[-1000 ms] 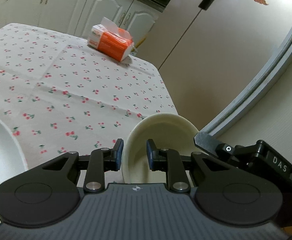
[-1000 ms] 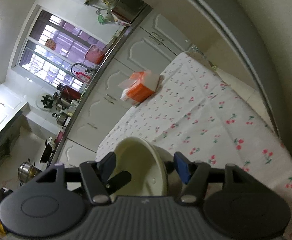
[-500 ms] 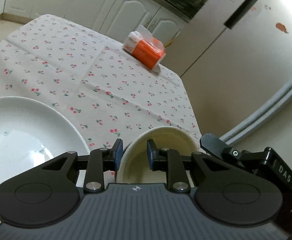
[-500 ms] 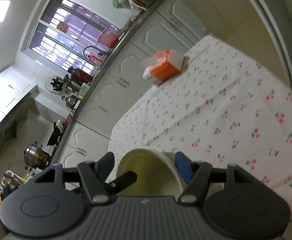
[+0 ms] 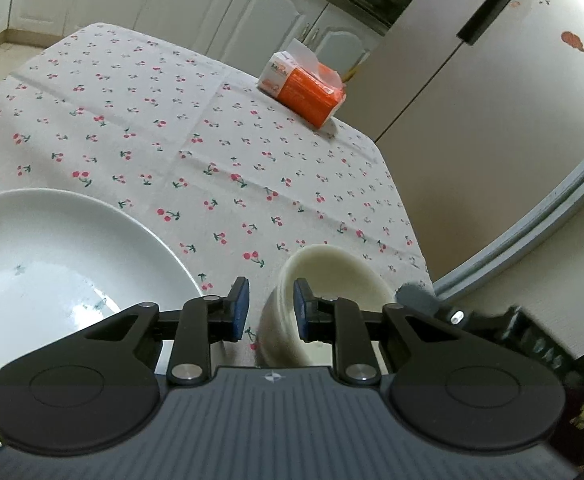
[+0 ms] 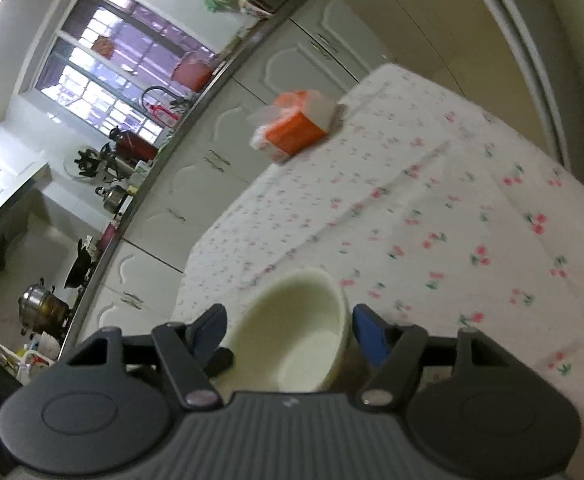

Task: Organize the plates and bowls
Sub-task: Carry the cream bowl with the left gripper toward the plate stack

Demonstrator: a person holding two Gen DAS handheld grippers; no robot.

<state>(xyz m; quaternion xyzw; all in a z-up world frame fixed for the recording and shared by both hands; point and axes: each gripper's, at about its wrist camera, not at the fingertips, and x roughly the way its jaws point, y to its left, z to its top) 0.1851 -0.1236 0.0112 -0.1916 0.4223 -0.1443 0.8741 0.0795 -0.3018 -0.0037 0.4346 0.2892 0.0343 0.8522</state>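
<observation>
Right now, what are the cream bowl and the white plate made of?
Cream bowl: probably plastic or melamine, matte, with ribbed stepped rings below the rim and no glare. White plate: likely glazed ceramic, glossy, with mirror-like highlights in its well and a faint grey printed motif at the rim.

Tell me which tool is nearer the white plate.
Left. The white plate lies just left of the left tool; the right tool flanks the cream bowl, no plate in its view.

Each tool, left tool (image 5: 270, 314) and right tool (image 6: 288, 334), has a ribbed dark-grey body, two rounded black side lobes with circular recesses, black linkage arms fixed by silver screws, and blue pads (image 5: 241, 309) on its fingertips.
</observation>
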